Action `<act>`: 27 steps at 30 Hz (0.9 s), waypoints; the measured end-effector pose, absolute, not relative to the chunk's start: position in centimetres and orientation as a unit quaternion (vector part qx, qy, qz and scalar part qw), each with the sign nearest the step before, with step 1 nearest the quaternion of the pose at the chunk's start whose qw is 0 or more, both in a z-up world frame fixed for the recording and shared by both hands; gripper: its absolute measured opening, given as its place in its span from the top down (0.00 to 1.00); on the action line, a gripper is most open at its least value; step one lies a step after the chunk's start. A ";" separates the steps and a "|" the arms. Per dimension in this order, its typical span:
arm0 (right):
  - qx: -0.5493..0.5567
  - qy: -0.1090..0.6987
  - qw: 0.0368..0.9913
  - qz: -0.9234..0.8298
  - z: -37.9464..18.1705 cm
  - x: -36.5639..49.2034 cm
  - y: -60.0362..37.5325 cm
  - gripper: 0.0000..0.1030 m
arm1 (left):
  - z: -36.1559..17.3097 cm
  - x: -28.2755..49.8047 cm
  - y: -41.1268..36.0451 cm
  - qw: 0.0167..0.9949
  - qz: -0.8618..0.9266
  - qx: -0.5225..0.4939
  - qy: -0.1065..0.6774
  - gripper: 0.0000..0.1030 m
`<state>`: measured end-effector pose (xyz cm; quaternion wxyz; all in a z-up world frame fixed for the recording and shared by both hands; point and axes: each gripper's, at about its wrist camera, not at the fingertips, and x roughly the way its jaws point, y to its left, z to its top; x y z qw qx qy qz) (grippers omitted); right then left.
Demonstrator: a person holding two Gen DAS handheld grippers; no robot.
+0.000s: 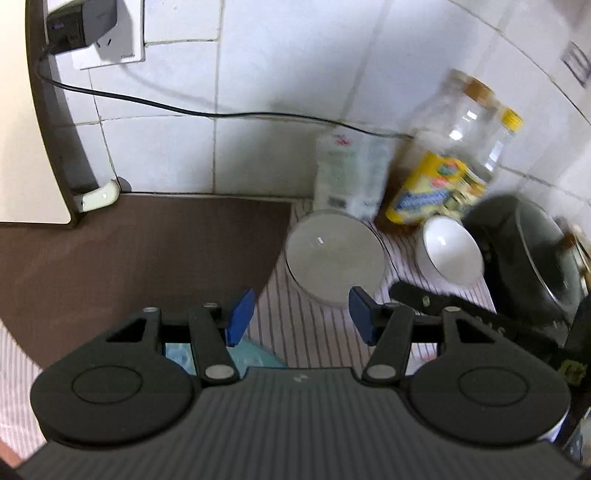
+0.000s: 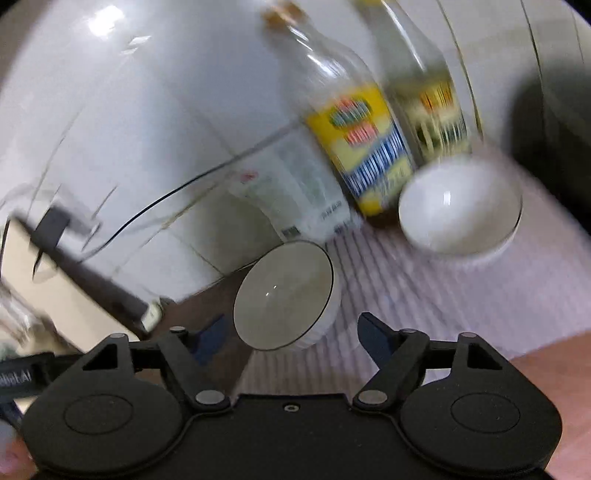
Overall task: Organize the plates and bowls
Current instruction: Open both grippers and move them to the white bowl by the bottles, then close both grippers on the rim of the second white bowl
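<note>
Kitchen counter, striped pale cloth [image 1: 325,332] over the right part, dark brown mat [image 1: 147,251] at 9 o'clock in the left wrist view. Left to right there: wall socket with black charger [image 1: 83,26] at 11 o'clock, black cable [image 1: 221,114] trailing rightward along the white tiles; wide shallow grey-white ceramic bowl [image 1: 334,256] just past centre, at roughly 1 o'clock from the left gripper [image 1: 297,317]; behind it a white plastic packet [image 1: 351,173], then a clear oil bottle with yellow label [image 1: 443,162]; smaller glossy white bowl [image 1: 450,249] at 2 o'clock; dark round pot [image 1: 532,254] at 3 o'clock. Left gripper: blue pads set wide apart, nothing between them, shallow bowl just ahead. Right wrist view heavily motion-blurred. Right gripper [image 2: 291,336]: also spread wide and empty; shallow bowl [image 2: 284,295] at 12 o'clock, close to the fingertips, appearing tilted by the camera angle; small white bowl [image 2: 460,206] at 1 to 2 o'clock, apart from the first. Judged step: approach, before any grasp; bowls separate on the cloth, not yet stacked. Next move probably calls for settling the blur, straddling one rim with one pad inside and one outside, then closing firmly. Glazed rim likely slippery; bottles close behind, so little room for overshoot.
</note>
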<state>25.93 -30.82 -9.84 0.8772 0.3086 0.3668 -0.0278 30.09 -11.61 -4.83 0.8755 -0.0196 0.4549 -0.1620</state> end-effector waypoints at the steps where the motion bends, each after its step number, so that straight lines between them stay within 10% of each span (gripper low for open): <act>1: 0.310 0.371 0.875 -0.032 -10.3 26.5 -30.9 0.25 | -5.3 31.2 -11.6 0.873 -0.166 -0.025 0.458 0.46; 9: 0.301 0.403 0.862 -0.063 -12.5 30.4 -31.2 0.40 | -10.5 37.4 -13.6 0.856 -0.176 0.008 0.486 0.48; 17: 0.283 0.418 0.857 -0.100 -13.3 32.2 -31.0 0.86 | -14.9 38.7 -15.3 0.840 -0.149 -0.011 0.522 0.75; 19: 0.263 0.423 0.861 -0.098 -13.3 32.4 -30.7 0.87 | -15.2 38.8 -15.3 0.836 -0.158 -0.014 0.526 0.88; 27: 0.243 0.422 0.870 -0.076 -13.1 32.2 -30.7 0.87 | -15.3 38.2 -15.3 0.828 -0.159 -0.018 0.538 0.88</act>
